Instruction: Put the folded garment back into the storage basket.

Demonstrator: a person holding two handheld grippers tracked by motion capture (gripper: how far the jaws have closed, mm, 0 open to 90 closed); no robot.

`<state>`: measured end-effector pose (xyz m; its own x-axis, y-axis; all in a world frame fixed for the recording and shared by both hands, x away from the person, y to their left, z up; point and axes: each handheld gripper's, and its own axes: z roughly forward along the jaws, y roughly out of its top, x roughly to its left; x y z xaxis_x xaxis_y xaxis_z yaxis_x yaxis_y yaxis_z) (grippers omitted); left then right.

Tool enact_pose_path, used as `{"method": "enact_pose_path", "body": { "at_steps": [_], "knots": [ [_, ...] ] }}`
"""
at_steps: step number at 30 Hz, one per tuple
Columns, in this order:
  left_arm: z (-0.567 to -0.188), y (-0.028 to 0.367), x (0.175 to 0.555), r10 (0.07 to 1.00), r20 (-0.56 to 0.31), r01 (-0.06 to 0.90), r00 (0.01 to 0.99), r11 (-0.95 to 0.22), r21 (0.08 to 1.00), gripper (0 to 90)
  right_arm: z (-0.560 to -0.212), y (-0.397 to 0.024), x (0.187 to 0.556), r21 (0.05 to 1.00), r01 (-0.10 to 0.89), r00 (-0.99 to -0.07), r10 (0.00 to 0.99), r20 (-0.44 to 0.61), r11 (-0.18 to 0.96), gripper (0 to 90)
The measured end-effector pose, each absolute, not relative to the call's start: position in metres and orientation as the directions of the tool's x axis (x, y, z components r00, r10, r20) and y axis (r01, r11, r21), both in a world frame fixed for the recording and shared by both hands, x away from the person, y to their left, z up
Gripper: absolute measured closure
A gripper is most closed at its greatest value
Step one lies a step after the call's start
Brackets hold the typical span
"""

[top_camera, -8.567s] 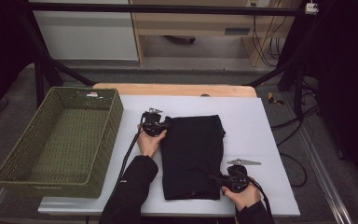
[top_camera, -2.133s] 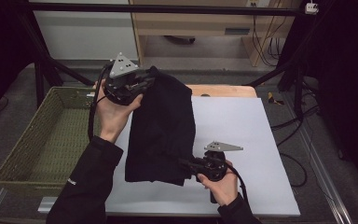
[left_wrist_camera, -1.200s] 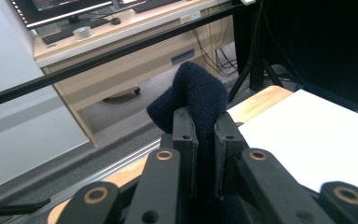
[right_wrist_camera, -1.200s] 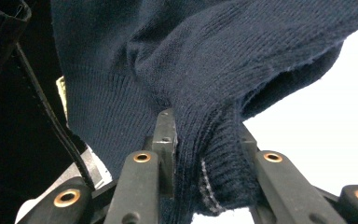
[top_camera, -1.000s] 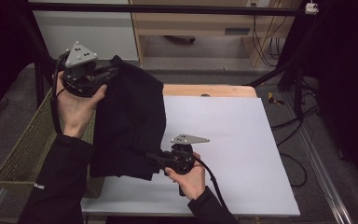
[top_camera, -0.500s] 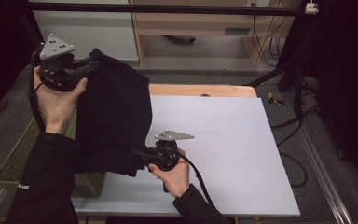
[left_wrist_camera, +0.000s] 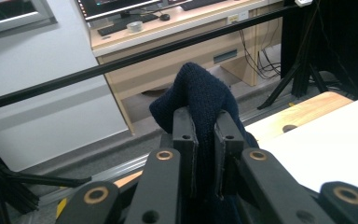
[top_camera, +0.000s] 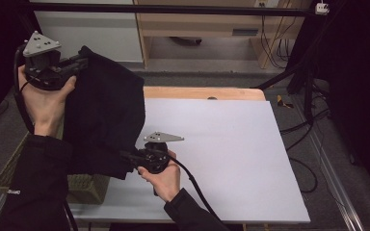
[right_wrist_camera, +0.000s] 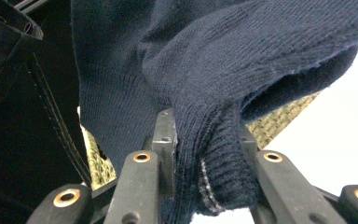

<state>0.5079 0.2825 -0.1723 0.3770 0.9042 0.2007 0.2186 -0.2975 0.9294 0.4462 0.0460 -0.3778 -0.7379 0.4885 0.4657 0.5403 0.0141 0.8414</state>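
Note:
A folded dark navy knitted garment [top_camera: 106, 120] hangs in the air between both grippers, over the left edge of the white table [top_camera: 221, 154]. My left gripper [top_camera: 79, 61] is raised high at the upper left, shut on the garment's top corner [left_wrist_camera: 205, 102]. My right gripper [top_camera: 127, 156] is lower, near the table's front left, shut on the ribbed bottom hem [right_wrist_camera: 214, 154]. The green woven basket [top_camera: 84, 185] sits under the hanging cloth, mostly hidden by it and by the person's left sleeve.
A black frame bar [top_camera: 173, 8] runs across the back, with a wooden desk [left_wrist_camera: 177, 32] behind it. Cables and a tripod leg [top_camera: 298, 72] lie to the right of the table. The table's bare surface stretches right of the garment.
Both grippers have carried the garment leftward, away from the table's middle toward the basket. The left gripper is a little higher than before.

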Motion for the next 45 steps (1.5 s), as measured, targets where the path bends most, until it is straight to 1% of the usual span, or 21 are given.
{"method": "enact_pose_path", "body": {
  "at_steps": [17, 22, 29, 30, 31, 32, 33, 34, 35, 36, 37, 38, 39, 40, 42, 43, 44, 45],
  "knots": [
    [-0.173, 0.322, 0.511, 0.926, 0.211, 0.241, 0.313, -0.293, 0.925, 81.6, -0.379, 0.090, 0.452, 0.845, 0.535, -0.753, 0.462, 0.468, 0.016, 70.4],
    [-0.177, 0.336, 0.514, 0.935, 0.207, 0.260, 0.287, -0.284, 0.923, 81.6, -0.382, 0.114, 0.452, 0.845, 0.535, -0.753, 0.463, 0.467, 0.018, 70.2],
    [-0.179, 0.358, 0.521, 0.944, 0.212, 0.283, 0.251, -0.281, 0.917, 81.6, -0.383, 0.136, 0.450, 0.862, 0.506, -0.756, 0.496, 0.426, 0.032, 69.5],
    [-0.183, 0.369, 0.530, 0.954, 0.197, 0.304, 0.224, -0.260, 0.916, 81.3, -0.382, 0.144, 0.448, 0.872, 0.488, -0.759, 0.514, 0.400, 0.043, 68.3],
    [-0.190, 0.378, 0.539, 0.963, 0.183, 0.326, 0.198, -0.241, 0.914, 80.8, -0.381, 0.148, 0.447, 0.880, 0.473, -0.764, 0.520, 0.382, 0.049, 67.0],
    [-0.190, 0.378, 0.539, 0.963, 0.183, 0.326, 0.198, -0.241, 0.914, 78.7, -0.380, 0.153, 0.445, 0.896, 0.438, -0.776, 0.537, 0.332, 0.079, 61.8],
    [-0.212, 0.390, 0.558, 0.973, 0.173, 0.365, 0.153, -0.219, 0.905, 73.4, -0.380, 0.157, 0.445, 0.898, 0.425, -0.785, 0.540, 0.303, 0.114, 50.1],
    [-0.212, 0.390, 0.558, 0.973, 0.173, 0.365, 0.153, -0.219, 0.905, 64.7, -0.380, 0.157, 0.445, 0.898, 0.425, -0.785, 0.540, 0.303, 0.114, 50.1],
    [-0.241, 0.399, 0.569, 0.986, 0.108, 0.367, 0.124, -0.147, 0.918, 56.7, -0.384, 0.161, 0.445, 0.893, 0.389, -0.813, 0.540, 0.217, 0.227, 36.4],
    [-0.241, 0.399, 0.569, 0.986, 0.108, 0.367, 0.124, -0.147, 0.918, 56.2, -0.384, 0.161, 0.445, 0.893, 0.389, -0.813, 0.540, 0.217, 0.227, 36.4],
    [-0.261, 0.400, 0.573, 0.988, 0.035, 0.385, 0.149, -0.090, 0.918, 55.2, -0.389, 0.155, 0.445, 0.890, 0.357, -0.830, 0.533, 0.163, 0.284, 28.9],
    [-0.261, 0.400, 0.573, 0.988, 0.035, 0.385, 0.149, -0.090, 0.918, 52.6, -0.390, 0.150, 0.445, 0.893, 0.355, -0.835, 0.524, 0.169, 0.278, 27.6],
    [-0.271, 0.398, 0.575, 0.987, 0.028, 0.399, 0.160, -0.090, 0.912, 46.2, -0.390, 0.141, 0.445, 0.905, 0.340, -0.843, 0.510, 0.172, 0.257, 25.3],
    [-0.282, 0.393, 0.576, 0.984, -0.003, 0.445, 0.180, -0.079, 0.892, 42.2, -0.388, 0.132, 0.445, 0.913, 0.327, -0.844, 0.511, 0.166, 0.243, 22.8],
    [-0.287, 0.386, 0.574, 0.978, -0.015, 0.451, 0.210, -0.083, 0.889, 40.1, -0.385, 0.117, 0.445, 0.923, 0.308, -0.841, 0.520, 0.151, 0.230, 18.8],
    [-0.287, 0.386, 0.574, 0.978, -0.015, 0.451, 0.210, -0.083, 0.889, 37.3, -0.385, 0.117, 0.445, 0.923, 0.308, -0.841, 0.520, 0.151, 0.230, 18.8],
    [-0.288, 0.382, 0.573, 0.972, -0.031, 0.455, 0.232, -0.081, 0.887, 37.3, -0.383, 0.106, 0.446, 0.923, 0.310, -0.834, 0.531, 0.149, 0.227, 16.3],
    [-0.290, 0.375, 0.570, 0.965, -0.054, 0.453, 0.257, -0.072, 0.888, 32.2, -0.380, 0.089, 0.447, 0.925, 0.312, -0.832, 0.533, 0.155, 0.218, 14.6]
  ]
}}
